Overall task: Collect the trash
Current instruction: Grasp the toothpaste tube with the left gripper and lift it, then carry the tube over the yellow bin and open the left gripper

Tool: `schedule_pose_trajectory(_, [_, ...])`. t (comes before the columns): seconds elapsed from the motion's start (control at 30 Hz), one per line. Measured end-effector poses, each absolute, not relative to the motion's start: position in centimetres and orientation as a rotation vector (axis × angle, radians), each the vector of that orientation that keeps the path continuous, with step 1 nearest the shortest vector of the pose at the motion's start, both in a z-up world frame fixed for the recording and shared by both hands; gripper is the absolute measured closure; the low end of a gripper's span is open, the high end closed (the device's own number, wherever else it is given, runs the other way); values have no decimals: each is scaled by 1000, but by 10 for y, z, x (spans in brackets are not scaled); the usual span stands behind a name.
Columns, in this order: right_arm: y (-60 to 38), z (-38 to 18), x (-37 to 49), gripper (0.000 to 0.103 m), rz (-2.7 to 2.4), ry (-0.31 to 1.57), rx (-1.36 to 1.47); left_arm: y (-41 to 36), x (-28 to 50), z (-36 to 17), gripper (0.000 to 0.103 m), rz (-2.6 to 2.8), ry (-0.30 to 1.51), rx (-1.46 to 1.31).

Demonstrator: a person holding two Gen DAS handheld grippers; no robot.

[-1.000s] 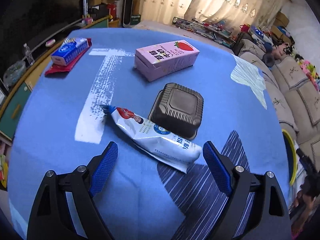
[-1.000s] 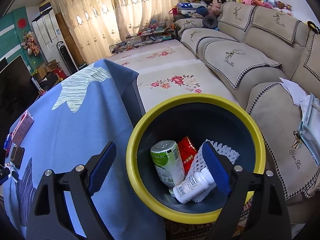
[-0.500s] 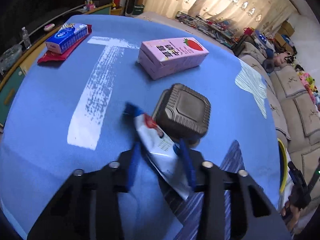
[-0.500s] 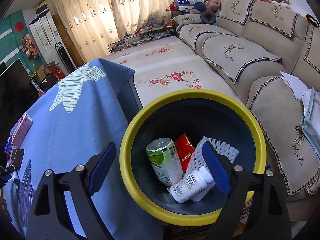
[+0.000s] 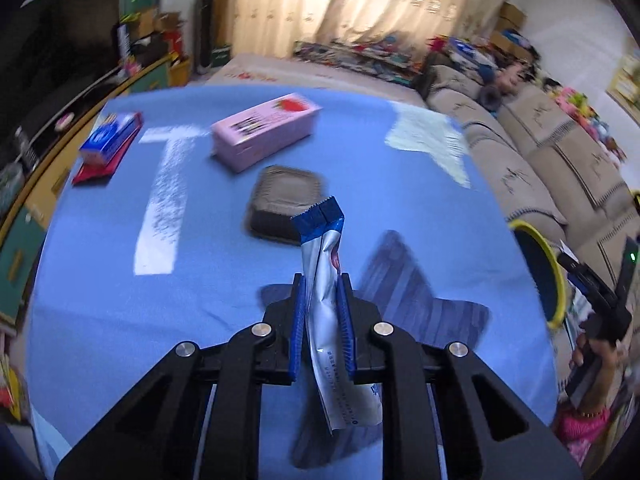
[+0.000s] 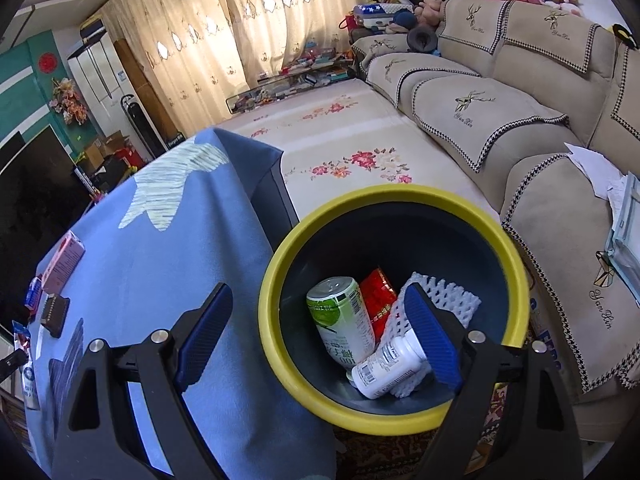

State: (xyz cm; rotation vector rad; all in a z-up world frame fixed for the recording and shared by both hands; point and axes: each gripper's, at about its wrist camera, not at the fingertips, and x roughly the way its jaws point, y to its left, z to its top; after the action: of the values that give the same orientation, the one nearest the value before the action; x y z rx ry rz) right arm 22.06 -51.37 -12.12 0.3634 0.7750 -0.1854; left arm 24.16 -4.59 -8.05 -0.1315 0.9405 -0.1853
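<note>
My left gripper (image 5: pixel 322 284) is shut on a white and blue snack wrapper (image 5: pixel 326 312) and holds it upright above the blue tablecloth (image 5: pixel 120 320). Beyond it lie a black plastic tray (image 5: pixel 284 196), a pink strawberry milk carton (image 5: pixel 264 132) and a blue pack on a red packet (image 5: pixel 108 146). My right gripper (image 6: pixel 318 320) is open and empty above the yellow-rimmed bin (image 6: pixel 516 264), which holds a green can (image 6: pixel 340 320), a red packet (image 6: pixel 378 300), a white foam net (image 6: pixel 440 300) and a white pill bottle (image 6: pixel 386 368).
The bin (image 5: pixel 554 276) stands off the table's right edge, beside a beige sofa (image 6: pixel 520 120). A TV cabinet (image 5: pixel 48 140) runs along the table's left. A floral rug (image 6: pixel 360 152) lies beyond the bin.
My left gripper closed on the wrapper and lifted it off the table, now held upright. My right gripper stayed open over the bin, drifting slightly.
</note>
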Motion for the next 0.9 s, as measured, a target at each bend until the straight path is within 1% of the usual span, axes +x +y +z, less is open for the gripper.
schedule_pose_trajectory(0.2, [-535, -112, 191, 20, -228, 737, 378, -127, 235, -53, 86, -392, 888, -46])
schedule_pose_trajectory(0.53, [-596, -113, 136, 20, -354, 702, 445, -277, 255, -40, 86, -683, 871, 56])
schedule_pose_trajectory(0.73, [-622, -118, 120, 20, -391, 694, 475, -361, 270, -44, 85, -784, 882, 111])
schedule_pose_trajectory(0.9, [-633, -119, 113, 20, -404, 686, 486, -415, 287, -61, 85, -799, 907, 142])
